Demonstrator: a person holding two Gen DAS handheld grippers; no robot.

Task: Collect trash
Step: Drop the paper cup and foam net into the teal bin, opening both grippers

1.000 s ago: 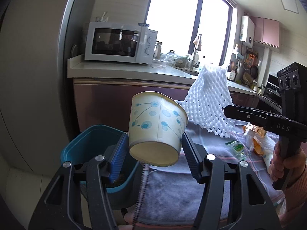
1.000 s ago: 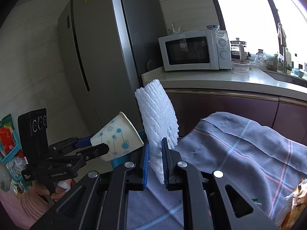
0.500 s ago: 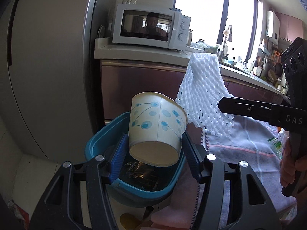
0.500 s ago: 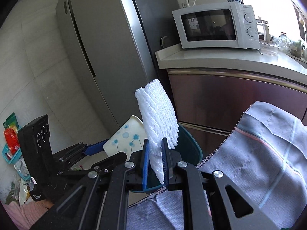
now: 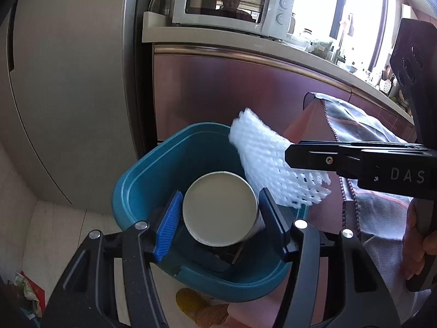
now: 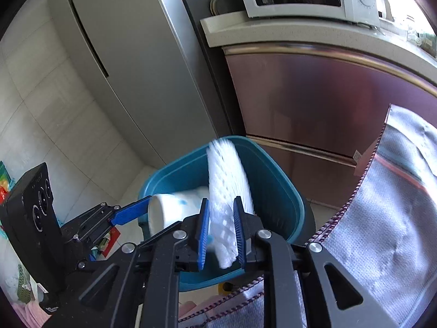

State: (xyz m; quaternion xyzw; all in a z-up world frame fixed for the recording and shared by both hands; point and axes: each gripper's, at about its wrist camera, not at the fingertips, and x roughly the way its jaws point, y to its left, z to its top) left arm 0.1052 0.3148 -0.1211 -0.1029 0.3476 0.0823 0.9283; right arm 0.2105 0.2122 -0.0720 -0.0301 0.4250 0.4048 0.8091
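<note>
A blue trash bin (image 5: 169,153) stands on the floor beside the table. My left gripper (image 5: 220,194) is shut on a white paper cup (image 5: 220,207) with blue dots, its base towards the camera, right over the bin's mouth. My right gripper (image 6: 221,201) points down into the same bin (image 6: 275,186). Its jaws are opening, and a white foam net (image 6: 226,175) stands blurred and loose between the blue pads. In the left wrist view that net (image 5: 267,169) hangs over the bin's right rim.
A grey fridge (image 5: 68,82) and a dark red cabinet (image 5: 232,90) with a microwave (image 5: 229,2) on top stand behind the bin. A table under a grey checked cloth (image 6: 382,218) is on the right. A dark wrapper (image 5: 226,254) lies in the bin.
Both grippers swung left off the table and tipped down over the bin. The cup now shows its base. The right jaws have widened and the net has gone blurred between them.
</note>
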